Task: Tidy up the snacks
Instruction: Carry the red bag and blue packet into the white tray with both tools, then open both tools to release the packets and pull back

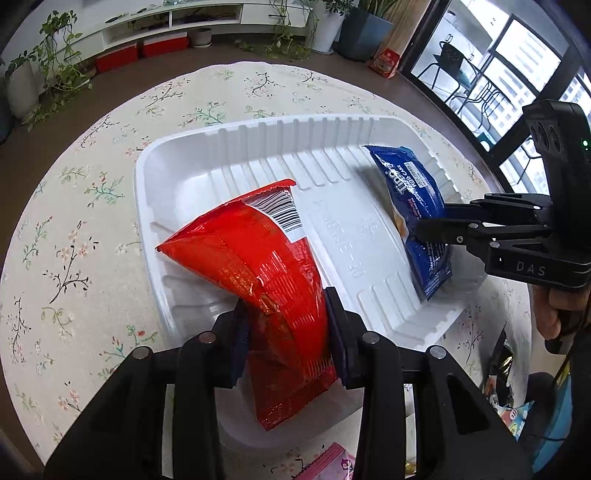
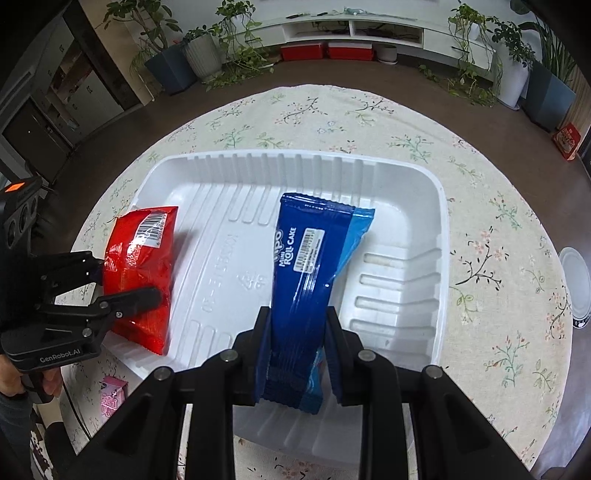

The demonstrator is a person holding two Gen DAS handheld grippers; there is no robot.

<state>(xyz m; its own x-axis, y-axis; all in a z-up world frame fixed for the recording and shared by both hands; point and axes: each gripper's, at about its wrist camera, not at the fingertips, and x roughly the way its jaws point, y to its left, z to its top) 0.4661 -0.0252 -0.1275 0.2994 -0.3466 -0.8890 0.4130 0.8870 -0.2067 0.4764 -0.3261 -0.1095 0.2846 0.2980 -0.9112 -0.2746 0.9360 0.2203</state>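
A white foam tray [image 2: 439, 236], ribbed along its walls and floor, sits on a round table covered by a floral tablecloth [image 2: 498, 280]. Two snack packs are held over the tray, one toward each side. The red snack bag [image 1: 266, 266], barcode uppermost, is pinched at its lower part between the pads of the left gripper [image 1: 286, 310]; its far end points into the tray's left half (whether that end touches the floor cannot be told). In the right wrist view the same bag [image 2: 140, 273] lies over the tray's left wall, with the left gripper [image 2: 129, 284] closed across it. The blue roll-cake pack [image 2: 306, 273] is clamped near its lower end by the right gripper [image 2: 297, 317], its upper end reaching toward the tray's middle; the left wrist view shows the pack [image 1: 413, 210] standing tilted near the tray's right wall, with the right gripper [image 1: 428, 225] closed on it and a hand [image 1: 550, 314] at the handle. Both packs are well apart. Outward from the tray: a pink packet [image 2: 114, 397] on the cloth just beside the near left corner, a white round lid [image 2: 576, 288] at the table's right edge, and, beyond the table, potted plants [image 2: 199, 55], a low white shelf unit [image 2: 351, 29] and two red boxes [image 2: 325, 50] on the floor.
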